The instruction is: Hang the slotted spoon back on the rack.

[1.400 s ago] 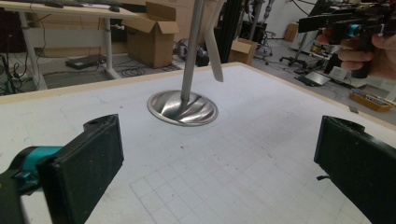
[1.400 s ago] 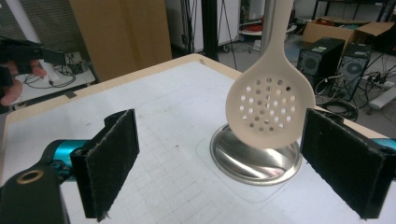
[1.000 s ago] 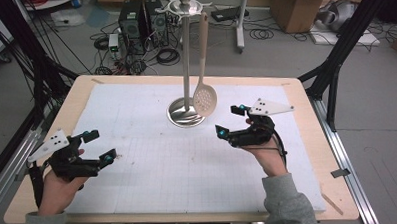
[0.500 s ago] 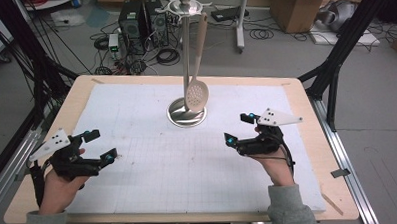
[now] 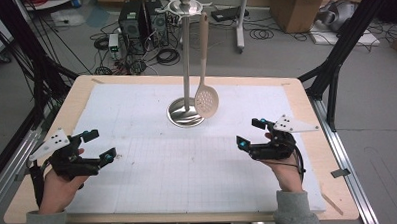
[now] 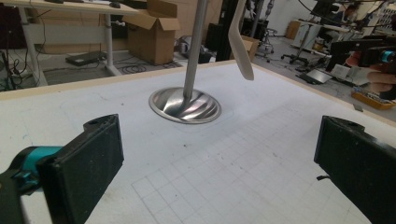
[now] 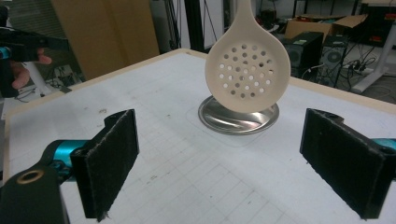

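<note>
Slotted spoon (image 5: 206,99) hangs from stand (image 5: 185,57), bowl just above stand's base. Right gripper (image 5: 249,134) nearest, right of base, jaws wide apart, empty; left gripper (image 5: 99,145) likewise. Best approach: level, square on spoon's handle, avoid nudging stand.

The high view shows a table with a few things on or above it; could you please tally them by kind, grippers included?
Metal stand: 1
Slotted spoon hanging from the stand: 1
White mat on the table: 1
Grippers, both open: 2, left gripper and right gripper
Total: 5
</note>
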The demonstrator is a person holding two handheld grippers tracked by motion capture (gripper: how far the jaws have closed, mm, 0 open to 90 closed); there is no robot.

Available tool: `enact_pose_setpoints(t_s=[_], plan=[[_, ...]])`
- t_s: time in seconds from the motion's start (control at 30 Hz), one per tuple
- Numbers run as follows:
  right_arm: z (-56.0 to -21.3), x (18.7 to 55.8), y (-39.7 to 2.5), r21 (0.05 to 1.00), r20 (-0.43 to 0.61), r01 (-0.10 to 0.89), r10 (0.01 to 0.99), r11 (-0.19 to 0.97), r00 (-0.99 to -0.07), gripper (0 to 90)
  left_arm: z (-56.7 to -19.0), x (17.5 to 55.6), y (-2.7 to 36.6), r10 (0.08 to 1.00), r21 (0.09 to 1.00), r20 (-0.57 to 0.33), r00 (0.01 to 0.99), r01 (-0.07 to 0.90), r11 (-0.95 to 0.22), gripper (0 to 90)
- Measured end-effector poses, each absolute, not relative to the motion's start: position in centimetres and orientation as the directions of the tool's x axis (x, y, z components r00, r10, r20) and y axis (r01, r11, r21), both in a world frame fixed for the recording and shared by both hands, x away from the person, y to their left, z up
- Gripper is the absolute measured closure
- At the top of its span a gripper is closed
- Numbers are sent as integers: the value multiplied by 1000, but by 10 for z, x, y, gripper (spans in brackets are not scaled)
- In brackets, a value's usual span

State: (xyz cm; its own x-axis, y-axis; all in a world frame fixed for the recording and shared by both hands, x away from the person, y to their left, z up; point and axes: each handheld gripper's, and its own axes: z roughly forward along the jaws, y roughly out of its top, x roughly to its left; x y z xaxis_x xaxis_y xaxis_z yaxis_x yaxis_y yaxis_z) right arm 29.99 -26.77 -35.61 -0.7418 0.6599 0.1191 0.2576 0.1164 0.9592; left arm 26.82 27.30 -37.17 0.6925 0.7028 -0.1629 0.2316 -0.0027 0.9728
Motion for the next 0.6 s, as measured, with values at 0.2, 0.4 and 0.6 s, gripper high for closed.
enact_pose_setpoints(t_s=[0.2, 0.4, 0.6], plan=[[-362, 295, -275, 958, 135, 268, 662, 103, -738, 106, -372, 268, 273, 703, 973, -163, 693, 231, -3, 18], [-369, 294, -283, 955, 148, 280, 665, 96, -732, 106, -368, 267, 271, 686, 974, -175, 707, 225, 16, 18], [-372, 291, -293, 954, 159, 287, 672, 83, -724, 106, -368, 266, 271, 687, 973, -175, 705, 228, 13, 18]])
